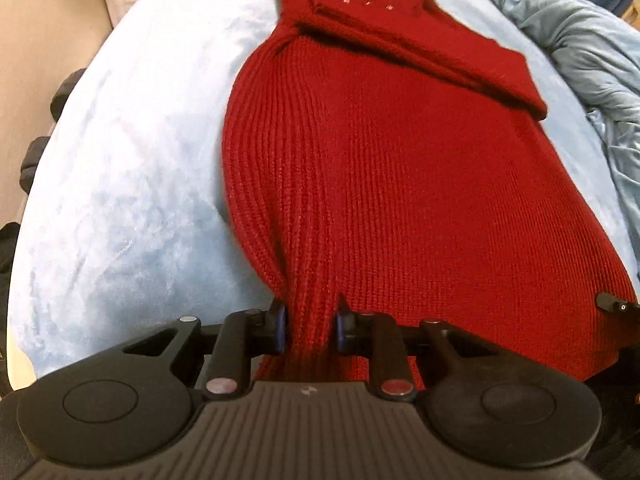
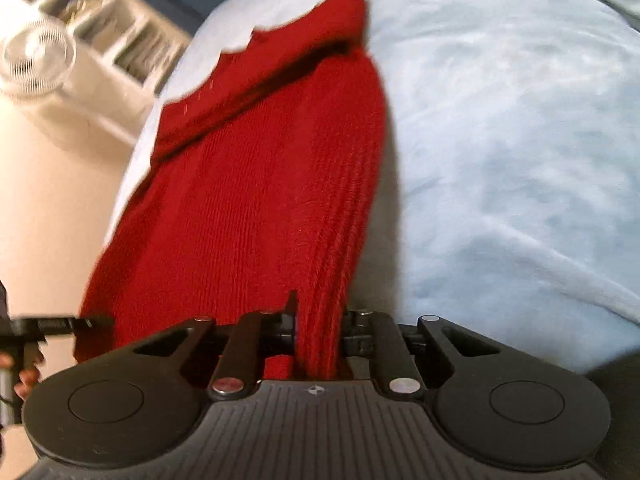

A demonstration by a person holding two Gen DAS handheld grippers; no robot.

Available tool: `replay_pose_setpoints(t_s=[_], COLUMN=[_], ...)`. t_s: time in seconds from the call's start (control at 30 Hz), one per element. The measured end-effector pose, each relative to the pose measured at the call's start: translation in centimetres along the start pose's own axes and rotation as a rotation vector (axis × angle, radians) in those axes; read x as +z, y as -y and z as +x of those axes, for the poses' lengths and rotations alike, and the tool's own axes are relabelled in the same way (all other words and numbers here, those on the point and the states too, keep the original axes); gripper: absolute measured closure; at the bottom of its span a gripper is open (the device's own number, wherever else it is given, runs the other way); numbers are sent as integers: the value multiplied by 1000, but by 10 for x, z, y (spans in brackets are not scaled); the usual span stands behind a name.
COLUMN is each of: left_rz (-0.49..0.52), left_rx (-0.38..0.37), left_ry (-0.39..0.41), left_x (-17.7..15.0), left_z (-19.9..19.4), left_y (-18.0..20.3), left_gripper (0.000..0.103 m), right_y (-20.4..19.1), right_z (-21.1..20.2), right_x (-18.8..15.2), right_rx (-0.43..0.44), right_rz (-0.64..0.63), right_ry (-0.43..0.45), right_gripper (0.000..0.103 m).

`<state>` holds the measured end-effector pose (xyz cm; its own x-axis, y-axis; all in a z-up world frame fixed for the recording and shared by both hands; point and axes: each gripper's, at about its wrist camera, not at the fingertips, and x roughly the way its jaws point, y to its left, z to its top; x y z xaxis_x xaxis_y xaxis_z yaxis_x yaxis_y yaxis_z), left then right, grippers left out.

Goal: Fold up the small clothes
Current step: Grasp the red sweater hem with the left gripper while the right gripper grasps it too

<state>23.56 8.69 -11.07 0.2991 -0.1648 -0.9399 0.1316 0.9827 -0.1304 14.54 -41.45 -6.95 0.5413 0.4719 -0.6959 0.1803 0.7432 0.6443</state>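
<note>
Left gripper (image 1: pixel 310 330): fingers drawn close together, clamped on a bunched corner of the sweater's near hem; the knit gathers into ribs that run down between the blue-edged pads.
Right gripper (image 2: pixel 320 334): fingers likewise nearly closed, pinching the other near corner of the hem, with red fabric filling the narrow gap between them.
Red knit sweater (image 1: pixel 400 184): lies lengthwise on the bed, near hem lifted at both gripped corners, body stretching away from the cameras; a sleeve is folded across the chest, and small pale buttons show at the far neckline.
Bed (image 1: pixel 132 168): covered in a pale blue fleecy sheet, bare on either side of the garment.
Blue-grey blanket (image 1: pixel 584 52): crumpled at the far right edge of the bed, apart from the sweater.
White fan (image 2: pixel 38 58): blurred, beyond the bed, beside white shelving.
</note>
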Motion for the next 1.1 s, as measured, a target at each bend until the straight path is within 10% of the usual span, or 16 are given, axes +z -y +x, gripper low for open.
replay_pose_setpoints(t_s=[1.1], left_rz=[39], left_rx=[-16], left_ry=[6], left_x=[-18], left_z=[-13], left_y=[11], left_gripper=[79], right_y=[-8], right_z=[-28], right_x=[2], right_rx=[15], right_rz=[20], right_ry=[76], right_gripper=[89])
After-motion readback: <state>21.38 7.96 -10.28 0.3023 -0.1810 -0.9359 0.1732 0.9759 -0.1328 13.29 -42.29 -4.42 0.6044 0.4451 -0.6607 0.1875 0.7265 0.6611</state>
